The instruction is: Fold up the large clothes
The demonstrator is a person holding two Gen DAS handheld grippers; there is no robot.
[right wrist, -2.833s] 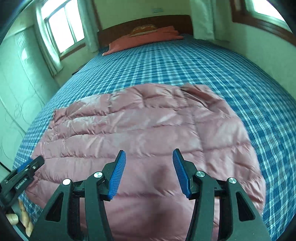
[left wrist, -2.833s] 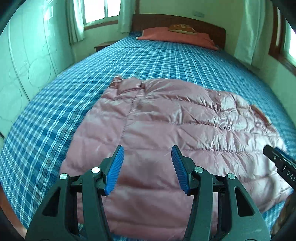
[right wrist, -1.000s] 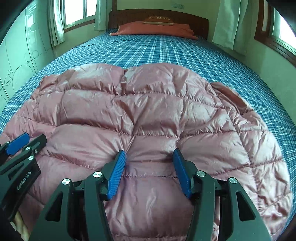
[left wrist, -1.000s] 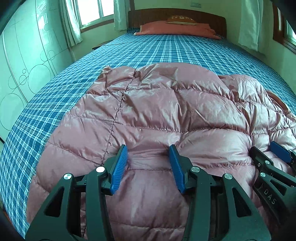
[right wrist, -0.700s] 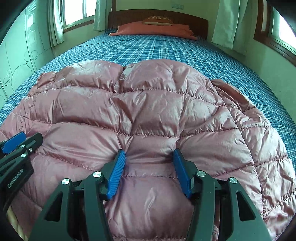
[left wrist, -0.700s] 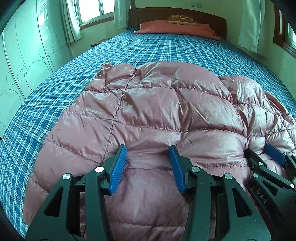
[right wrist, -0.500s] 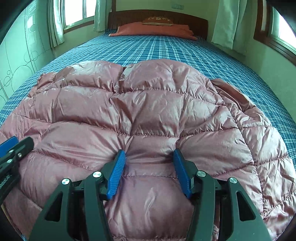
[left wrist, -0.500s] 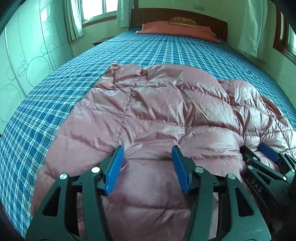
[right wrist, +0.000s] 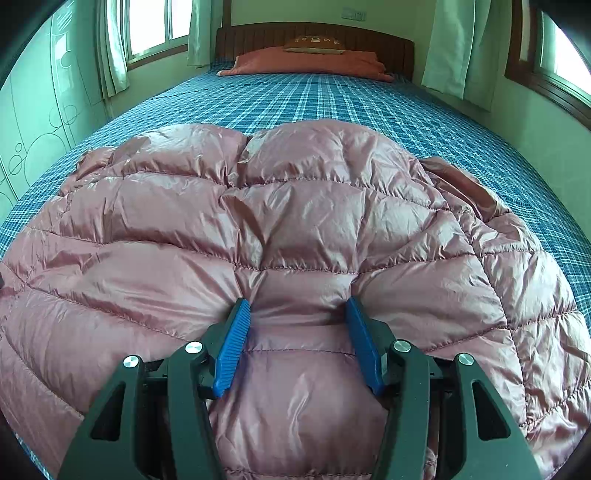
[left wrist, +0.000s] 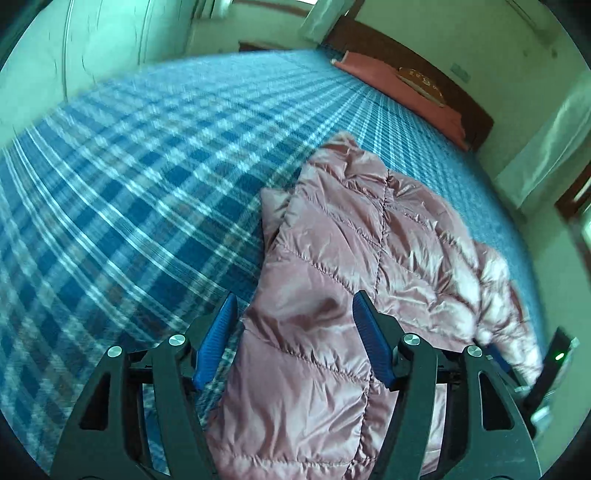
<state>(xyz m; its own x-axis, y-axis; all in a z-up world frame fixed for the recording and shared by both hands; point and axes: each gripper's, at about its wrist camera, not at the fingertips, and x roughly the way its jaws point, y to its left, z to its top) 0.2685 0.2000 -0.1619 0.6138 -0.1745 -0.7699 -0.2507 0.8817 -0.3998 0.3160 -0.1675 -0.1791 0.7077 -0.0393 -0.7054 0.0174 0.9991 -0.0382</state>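
A pink quilted down jacket (right wrist: 295, 221) lies spread on a bed with a blue plaid sheet (right wrist: 332, 99). My right gripper (right wrist: 297, 306) is open, its blue pads pressed into the jacket's near part with a puff of fabric between them. In the left wrist view the jacket (left wrist: 351, 258) looks narrow and runs away from me. My left gripper (left wrist: 293, 306) is open over the jacket's near left edge, with the left pad above the sheet (left wrist: 129, 192). Part of the right gripper (left wrist: 546, 373) shows at the far right.
An orange pillow (right wrist: 306, 61) and a wooden headboard (right wrist: 314, 33) stand at the far end. Windows with curtains (right wrist: 454, 48) line both sides. A pale wardrobe wall (right wrist: 33, 110) runs along the left of the bed.
My left gripper has swung left and tilted, so it now views the jacket's left edge and much bare sheet. My right gripper has barely moved and stays pressed into the jacket.
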